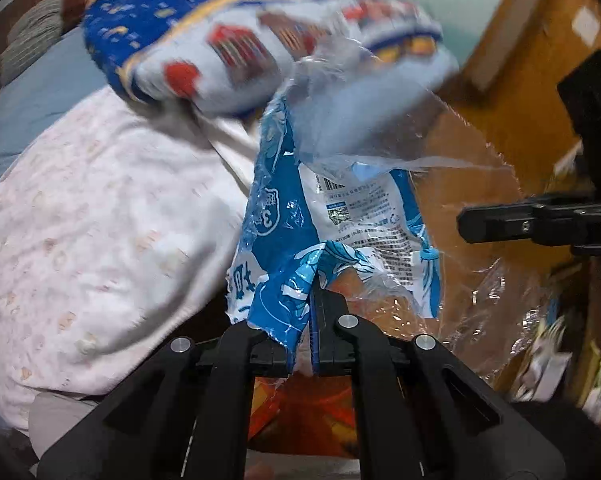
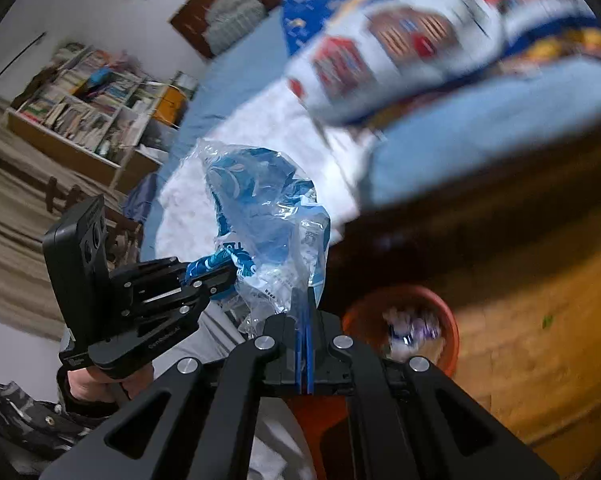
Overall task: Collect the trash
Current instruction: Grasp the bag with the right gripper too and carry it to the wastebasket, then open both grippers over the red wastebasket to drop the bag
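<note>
Both grippers are clamped on the same piece of trash: a crumpled blue-and-white printed plastic wrapper with a clear film section (image 1: 340,208), held in the air beside the bed. The left gripper (image 1: 314,280) has its jaws pinched tight on the wrapper's lower blue edge, and the right gripper (image 2: 303,300) is likewise closed on the clear, crinkled end of it. In the right wrist view the round orange plastic bin (image 2: 452,320) sits on the wooden floor (image 2: 540,320) just below and beyond the right gripper, with some paper scraps already inside

The step in hand looks like carrying the wrapper over the bin to drop it. To do that well, keep both grips firm until the film hangs squarely above the bin's opening, not its rim; light film drifts, so bring it low before letting go. Release one end first so the wrapper dangles straight, then open the other. Keep it clear of the pale pink quilt (image 1: 100,220) and the blue patterned blanket (image 1: 188,40) on the bed, where loose film could snag or cling
</note>
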Demonstrator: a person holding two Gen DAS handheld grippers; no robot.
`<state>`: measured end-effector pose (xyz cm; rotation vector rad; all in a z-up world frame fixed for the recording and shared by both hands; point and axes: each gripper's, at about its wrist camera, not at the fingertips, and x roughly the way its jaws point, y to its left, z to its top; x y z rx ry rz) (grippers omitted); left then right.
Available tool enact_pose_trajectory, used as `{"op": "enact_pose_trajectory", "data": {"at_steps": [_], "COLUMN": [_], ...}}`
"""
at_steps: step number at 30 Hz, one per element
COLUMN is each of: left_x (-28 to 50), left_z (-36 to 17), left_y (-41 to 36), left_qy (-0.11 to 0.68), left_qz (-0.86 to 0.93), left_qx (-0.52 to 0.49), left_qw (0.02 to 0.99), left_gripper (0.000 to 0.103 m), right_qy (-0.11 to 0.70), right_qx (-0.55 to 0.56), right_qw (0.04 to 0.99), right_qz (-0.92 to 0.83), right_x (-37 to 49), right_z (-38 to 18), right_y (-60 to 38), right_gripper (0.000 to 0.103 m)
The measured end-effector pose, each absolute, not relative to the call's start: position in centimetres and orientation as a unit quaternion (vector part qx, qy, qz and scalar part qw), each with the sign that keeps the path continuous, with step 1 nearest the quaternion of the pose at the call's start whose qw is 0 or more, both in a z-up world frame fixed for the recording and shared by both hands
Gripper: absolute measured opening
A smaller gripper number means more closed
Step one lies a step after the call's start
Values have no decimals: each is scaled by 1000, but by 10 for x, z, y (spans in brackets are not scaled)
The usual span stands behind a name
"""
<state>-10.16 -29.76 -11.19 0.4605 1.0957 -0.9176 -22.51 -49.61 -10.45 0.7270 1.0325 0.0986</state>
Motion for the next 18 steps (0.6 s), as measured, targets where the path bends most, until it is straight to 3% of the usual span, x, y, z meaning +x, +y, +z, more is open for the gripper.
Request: {"op": "enact_pose_trajectory", "data": {"at_steps": [12,18], "left_x": [-123,-127], "left_z": [-291,-335], "left_y": [-326,-338], "left_qy": [687,691], "left_qz": [-336,-304], "left_qx": [287,355], "left_qw": [576,552], "left_gripper": [5,5], "right_qy": [554,565], "right_qx": [444,461], "right_qw": [704,684], "right_qz": [-16,-21], "right_x": [-273,-252], "right_z": [-287,-345], "right_y": [-488,-476], "right_gripper": [2,2]}}
